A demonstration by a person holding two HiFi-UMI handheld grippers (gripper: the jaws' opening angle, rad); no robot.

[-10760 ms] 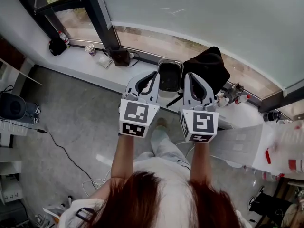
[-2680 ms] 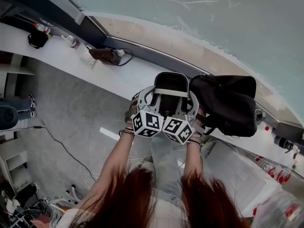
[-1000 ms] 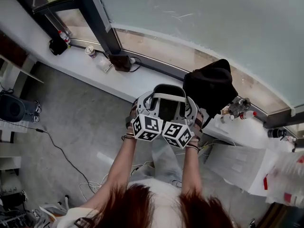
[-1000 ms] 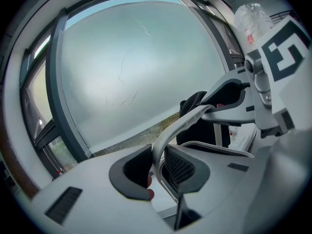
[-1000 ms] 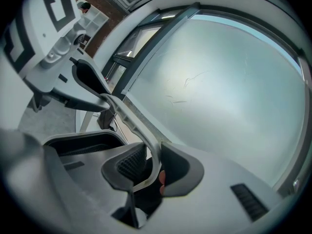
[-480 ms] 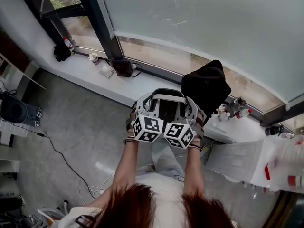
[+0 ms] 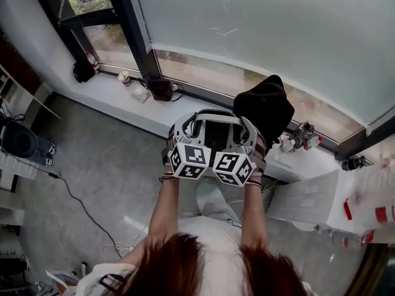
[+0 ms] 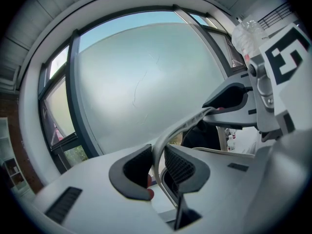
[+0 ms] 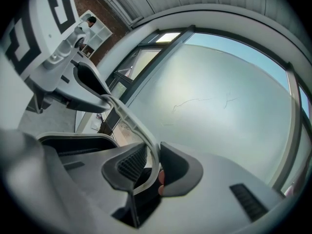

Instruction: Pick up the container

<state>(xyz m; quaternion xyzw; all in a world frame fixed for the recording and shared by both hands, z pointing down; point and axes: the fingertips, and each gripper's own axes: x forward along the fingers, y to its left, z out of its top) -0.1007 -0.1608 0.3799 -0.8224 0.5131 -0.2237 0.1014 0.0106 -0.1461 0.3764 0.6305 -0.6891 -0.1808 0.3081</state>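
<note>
Right now we have the container (image 7: pixel 216 135) held between both tools at the front edge of the window ledge (image 7: pixel 123 94). It seems to hang just off the ledge and not on it, though the head view alone does not settle that. On the ledge, just to the container's right, sits a black bag (image 7: pixel 265 106).

Our left gripper (image 8: pixel 157 165) has its jaws pinching the pale band (image 8: pixel 180 128) that arches across the container's top; the ribbed pads sit on either side of it with the band squeezed between them. Our right gripper (image 9: pixel 152 165) does the same at the band's other end, jaws closed on it. Neither is empty, and each grip shows up in the other gripper's view.

We judge the container to be light: a dark, thin-walled plastic tub that looks empty from above. The band looks like slim, smooth plastic, stiff enough to hold its arch but likely to flex and to slide through the pads if the tub swings. Holding it near both ends, as we do, spreads the load and checks twisting. A single grip at mid-span would let the tub tip toward the ledge. The walls are probably too wide and too smooth for these jaws, so the band is the sensible place to hold.
</note>
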